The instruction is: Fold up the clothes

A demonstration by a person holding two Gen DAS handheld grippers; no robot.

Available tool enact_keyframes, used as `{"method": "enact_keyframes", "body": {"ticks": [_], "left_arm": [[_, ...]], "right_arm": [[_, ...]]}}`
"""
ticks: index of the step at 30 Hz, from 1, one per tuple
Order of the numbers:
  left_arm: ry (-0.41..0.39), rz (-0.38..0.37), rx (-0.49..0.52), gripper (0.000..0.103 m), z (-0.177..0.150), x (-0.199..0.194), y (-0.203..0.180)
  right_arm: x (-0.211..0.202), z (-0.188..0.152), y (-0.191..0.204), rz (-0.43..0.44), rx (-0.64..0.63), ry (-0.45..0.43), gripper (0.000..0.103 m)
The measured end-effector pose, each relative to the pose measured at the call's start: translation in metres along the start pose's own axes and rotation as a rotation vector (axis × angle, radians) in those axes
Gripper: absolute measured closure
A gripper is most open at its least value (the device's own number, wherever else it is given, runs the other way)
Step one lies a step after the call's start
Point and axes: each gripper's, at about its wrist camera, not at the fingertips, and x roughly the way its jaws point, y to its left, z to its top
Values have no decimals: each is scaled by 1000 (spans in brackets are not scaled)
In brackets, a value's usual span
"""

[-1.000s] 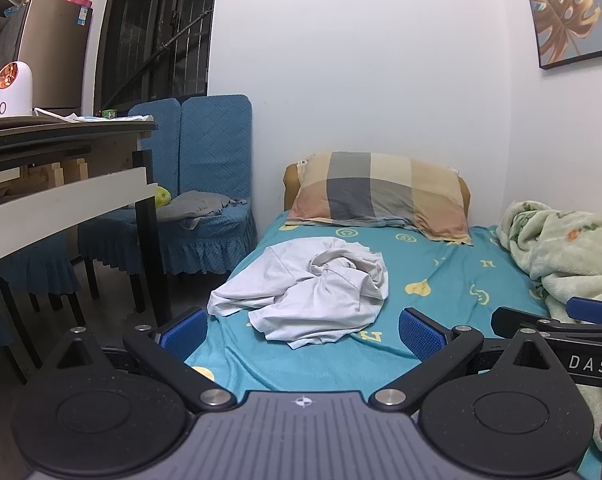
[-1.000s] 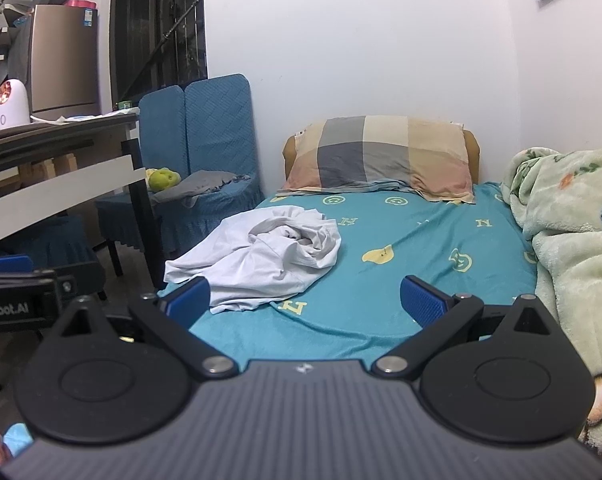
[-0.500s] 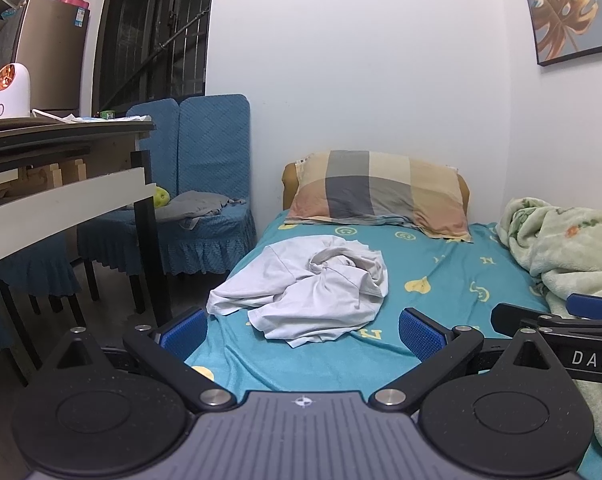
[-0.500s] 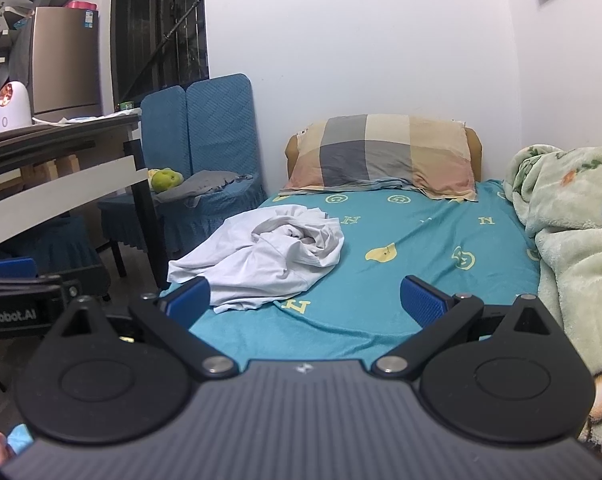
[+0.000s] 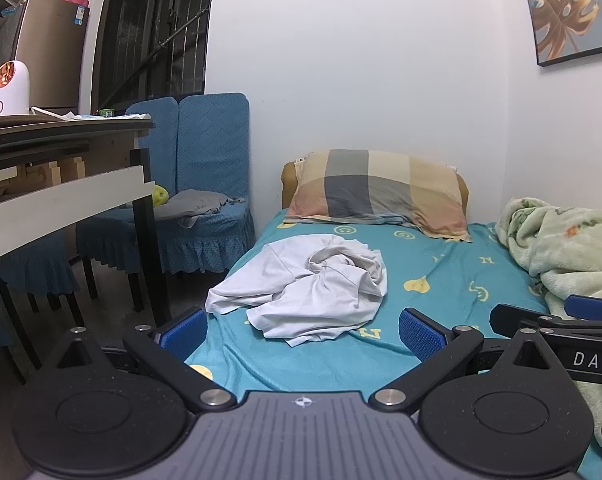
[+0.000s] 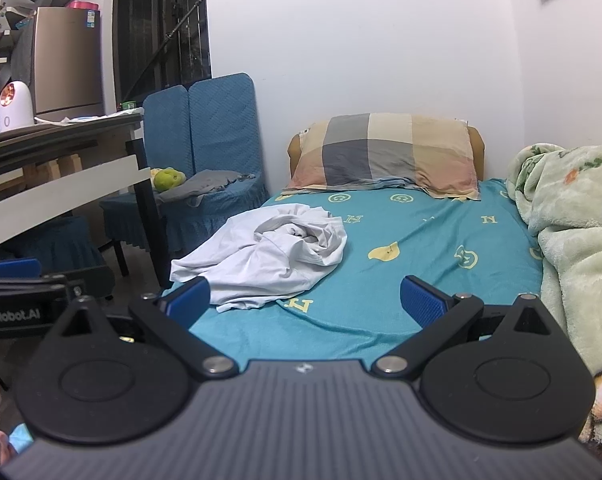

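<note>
left gripper (image 5: 301, 330) agape; right gripper (image 6: 305, 300) agape | white garment (image 5: 305, 288) crumpled on bed (image 5: 441, 280); blanket (image 6: 573, 240) alongside

White walls (image 5: 361, 60), 2 blue chairs (image 5: 205, 152), wooden table (image 5: 61, 148).

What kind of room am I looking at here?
Most likely a small bedroom in someone's home. A bed with a teal sheet holds a checked pillow, a fleece blanket and a crumpled white garment. A table and blue-covered chairs stand beside it.
</note>
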Motion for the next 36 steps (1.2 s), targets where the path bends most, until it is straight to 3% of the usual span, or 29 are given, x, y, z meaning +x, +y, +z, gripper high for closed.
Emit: {"method": "enact_keyframes", "body": {"ticks": [22, 32, 36], "left_arm": [[-7, -10, -10, 0, -1, 2, 1], [26, 12, -65, 0, 3, 19, 11], [45, -20, -97, 0, 3, 41, 22]], "right_arm": [[0, 0, -2, 21, 25, -5, 0], [116, 38, -19, 39, 80, 50, 0], [164, 53, -26, 47, 102, 73, 0]]}}
